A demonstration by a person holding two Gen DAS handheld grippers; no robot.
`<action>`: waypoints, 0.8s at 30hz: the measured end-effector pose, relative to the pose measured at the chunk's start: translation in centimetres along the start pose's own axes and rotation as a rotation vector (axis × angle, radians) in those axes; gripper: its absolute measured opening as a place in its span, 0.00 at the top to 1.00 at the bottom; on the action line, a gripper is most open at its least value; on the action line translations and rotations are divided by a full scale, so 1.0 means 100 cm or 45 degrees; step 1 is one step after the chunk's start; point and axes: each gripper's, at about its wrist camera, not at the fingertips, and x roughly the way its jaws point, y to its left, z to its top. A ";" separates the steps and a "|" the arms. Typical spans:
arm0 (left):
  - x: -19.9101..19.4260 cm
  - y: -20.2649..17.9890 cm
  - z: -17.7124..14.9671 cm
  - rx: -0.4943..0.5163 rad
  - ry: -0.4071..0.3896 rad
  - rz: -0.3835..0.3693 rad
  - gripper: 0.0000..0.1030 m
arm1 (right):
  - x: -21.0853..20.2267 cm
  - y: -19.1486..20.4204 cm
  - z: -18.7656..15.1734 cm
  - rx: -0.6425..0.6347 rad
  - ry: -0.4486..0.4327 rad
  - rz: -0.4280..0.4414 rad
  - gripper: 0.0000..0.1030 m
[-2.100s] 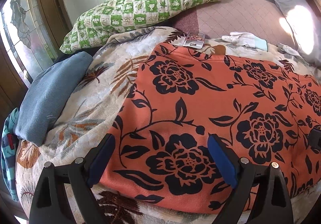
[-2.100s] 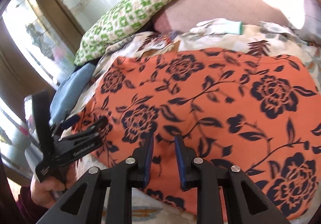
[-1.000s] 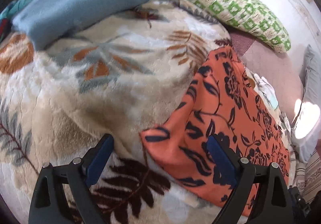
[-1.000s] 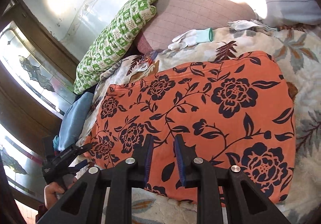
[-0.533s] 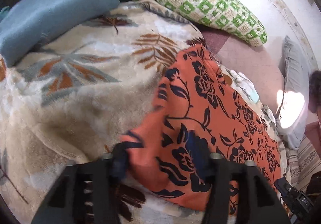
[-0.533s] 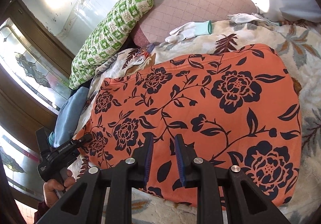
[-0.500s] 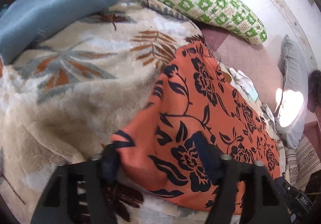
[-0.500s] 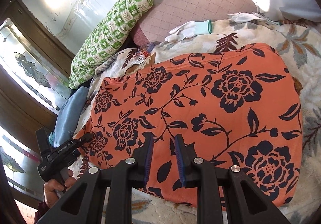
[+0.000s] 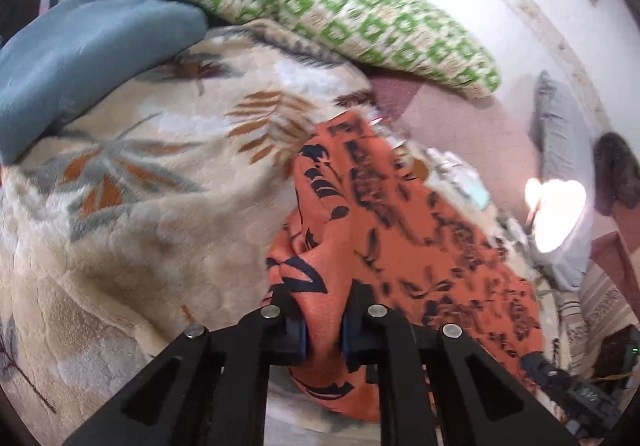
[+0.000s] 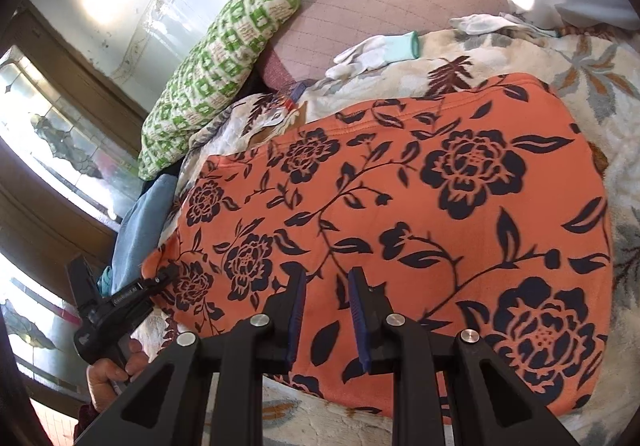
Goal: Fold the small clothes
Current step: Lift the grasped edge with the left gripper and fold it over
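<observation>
Left wrist: left claw [image 9: 322, 330] pinches orange floral garment [image 10: 400, 230] corner; right claw [image 10: 325, 310] empty, narrowly parted at 6 o'clock edge; fold just starting.

Cloth pattern: the orange cloth [image 9: 420, 230] is smeared by motion blur beyond the left gripper [image 9: 323, 330].
Pinched corner: hidden between the gripper's pads.
Gloves [image 9: 460, 178]: blurred past the cloth's far edge.
Person's hand [image 10: 114, 366]: cut off by the frame's edge.

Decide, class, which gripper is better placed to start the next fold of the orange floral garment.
Left. The left gripper is shut on a corner of the orange floral garment, lifting it. The right gripper hovers above the near edge, holding nothing.
</observation>
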 end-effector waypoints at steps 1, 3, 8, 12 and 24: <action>-0.007 -0.007 0.001 0.021 -0.017 -0.026 0.89 | 0.003 0.005 -0.001 -0.026 0.007 0.018 0.76; -0.022 -0.022 0.002 0.068 -0.049 -0.068 0.89 | 0.012 0.020 -0.005 -0.091 0.024 0.070 0.76; -0.045 -0.063 0.000 0.189 -0.091 -0.125 0.89 | 0.054 0.038 -0.019 -0.146 0.166 0.217 0.76; -0.051 -0.095 -0.005 0.254 -0.075 -0.162 0.89 | 0.079 0.002 -0.022 0.109 0.317 0.291 0.86; -0.034 -0.250 -0.056 0.488 0.045 -0.316 0.89 | -0.054 -0.148 0.025 0.616 -0.163 0.336 0.82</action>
